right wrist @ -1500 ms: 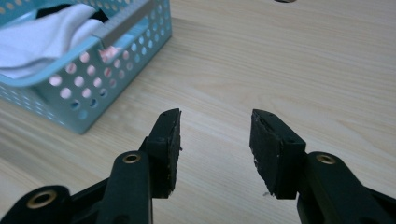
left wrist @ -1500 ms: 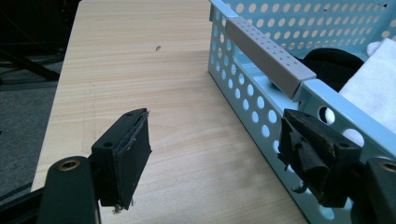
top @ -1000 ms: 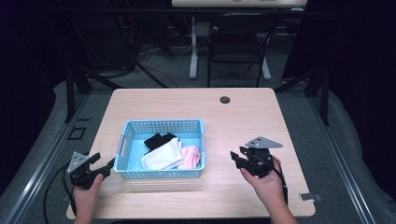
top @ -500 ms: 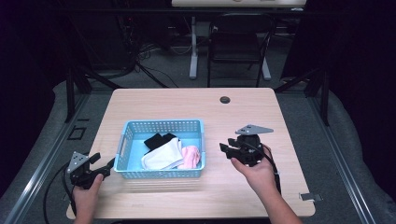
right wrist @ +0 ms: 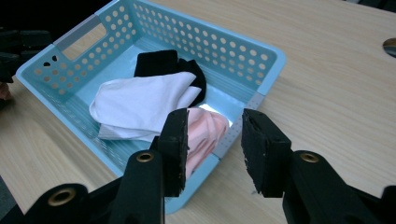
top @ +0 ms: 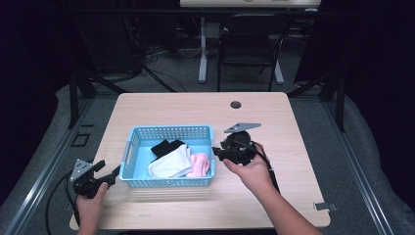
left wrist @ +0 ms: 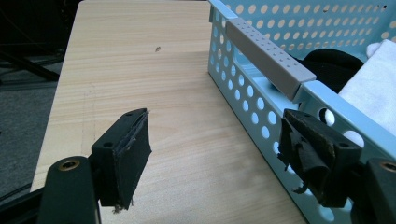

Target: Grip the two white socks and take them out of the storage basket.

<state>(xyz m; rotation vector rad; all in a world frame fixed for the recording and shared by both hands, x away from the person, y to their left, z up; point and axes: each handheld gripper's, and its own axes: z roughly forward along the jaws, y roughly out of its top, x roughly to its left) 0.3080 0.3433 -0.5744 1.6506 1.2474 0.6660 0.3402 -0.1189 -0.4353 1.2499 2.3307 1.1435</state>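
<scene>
- Basket, pale blue and perforated, sits mid-table holding a white cloth, a pink cloth and a black cloth.
- Right gripper hovers just beside the basket's right end; its jaws stand partly apart with nothing between the pads and have just been closing. In the right gripper view they frame the basket's grey handle and the pink cloth below.
- Left gripper is wide open, empty, one jaw just beside the basket's left wall.
- Both hands come in from the near edge, the left one low at the table's corner.
- Wooden table has a dark round hole near its far edge; a chair stands beyond.
</scene>
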